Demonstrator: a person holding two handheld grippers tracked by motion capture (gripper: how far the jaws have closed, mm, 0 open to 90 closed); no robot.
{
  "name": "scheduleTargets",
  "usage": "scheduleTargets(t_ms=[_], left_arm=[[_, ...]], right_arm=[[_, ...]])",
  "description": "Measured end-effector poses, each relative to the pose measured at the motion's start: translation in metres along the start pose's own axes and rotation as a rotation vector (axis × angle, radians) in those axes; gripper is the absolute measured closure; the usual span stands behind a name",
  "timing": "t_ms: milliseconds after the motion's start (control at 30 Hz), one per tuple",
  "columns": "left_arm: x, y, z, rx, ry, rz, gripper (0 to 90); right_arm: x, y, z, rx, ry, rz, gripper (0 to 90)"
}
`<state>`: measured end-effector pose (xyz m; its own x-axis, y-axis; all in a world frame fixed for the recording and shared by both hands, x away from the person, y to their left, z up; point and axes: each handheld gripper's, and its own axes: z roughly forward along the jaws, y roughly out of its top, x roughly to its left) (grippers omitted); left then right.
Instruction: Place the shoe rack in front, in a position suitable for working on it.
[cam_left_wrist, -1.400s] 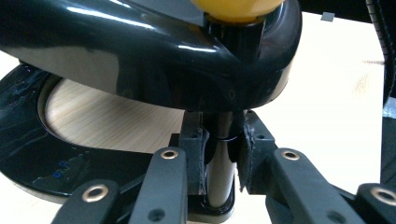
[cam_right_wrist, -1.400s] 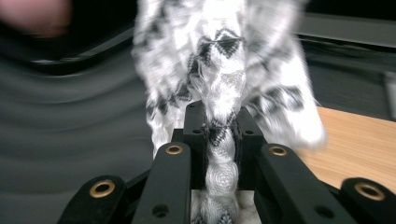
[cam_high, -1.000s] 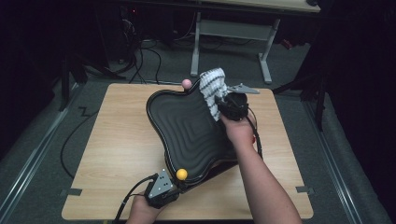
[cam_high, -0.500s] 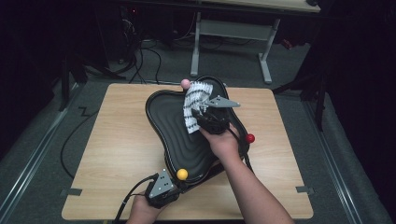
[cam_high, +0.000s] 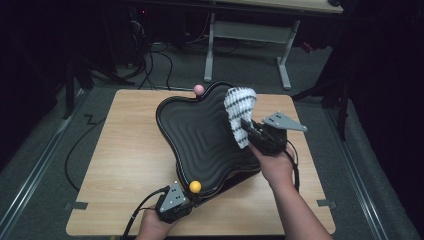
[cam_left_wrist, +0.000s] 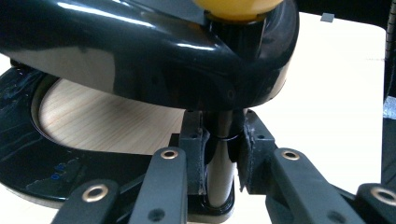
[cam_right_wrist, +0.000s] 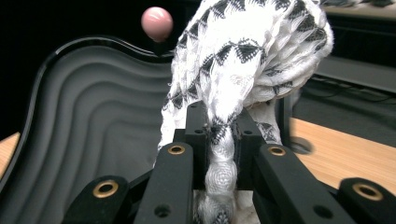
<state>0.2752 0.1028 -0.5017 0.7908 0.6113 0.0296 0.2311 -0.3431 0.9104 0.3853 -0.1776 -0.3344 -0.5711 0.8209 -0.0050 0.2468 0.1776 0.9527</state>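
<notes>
At frame centre, right gripper (cam_high: 246, 131) fingers pinch the cloth (cam_high: 239, 114) against the tilted black tray (cam_high: 200, 140), left gripper (cam_high: 186, 199) fingers clamping its post (cam_left_wrist: 219, 158); hard wiping could twist the tray loose.

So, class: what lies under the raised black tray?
Beneath the black ridged tray the left gripper view shows the wooden table, a glossy black base and the post clamped in the left gripper. The rest is covered.
</notes>
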Motion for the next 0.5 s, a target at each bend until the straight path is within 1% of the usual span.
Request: scheduleTargets(t_ms=[133, 167, 200, 233, 267, 300, 400, 500], left_arm=[[0.000, 0.000, 0.000, 0.000, 0.000, 0.000, 74.3], [0.000, 0.000, 0.000, 0.000, 0.000, 0.000, 74.4], [0.000, 0.000, 0.000, 0.000, 0.000, 0.001, 74.4], [0.000, 0.000, 0.000, 0.000, 0.000, 0.001, 74.3], [0.000, 0.000, 0.000, 0.000, 0.000, 0.001, 74.3], [0.000, 0.000, 0.000, 0.000, 0.001, 0.000, 74.4], [0.000, 0.000, 0.000, 0.000, 0.001, -0.001, 74.3], [-0.001, 0.000, 0.000, 0.000, 0.003, -0.005, 74.4]], right_arm=[[-0.008, -0.012, -0.027, -0.011, -0.033, -0.010, 81.1], [-0.008, -0.012, -0.027, -0.011, -0.033, -0.010, 81.1], [-0.010, -0.016, -0.033, -0.013, -0.043, -0.014, 81.1], [-0.015, -0.024, -0.046, -0.017, -0.058, -0.008, 81.0], [-0.015, -0.024, -0.046, -0.017, -0.058, -0.008, 81.0], [-0.020, -0.034, -0.059, -0.020, -0.068, 0.003, 80.9], [-0.026, -0.054, -0.079, -0.016, -0.099, 0.013, 80.9], [-0.031, -0.079, -0.097, 0.001, -0.139, 0.029, 80.9]])
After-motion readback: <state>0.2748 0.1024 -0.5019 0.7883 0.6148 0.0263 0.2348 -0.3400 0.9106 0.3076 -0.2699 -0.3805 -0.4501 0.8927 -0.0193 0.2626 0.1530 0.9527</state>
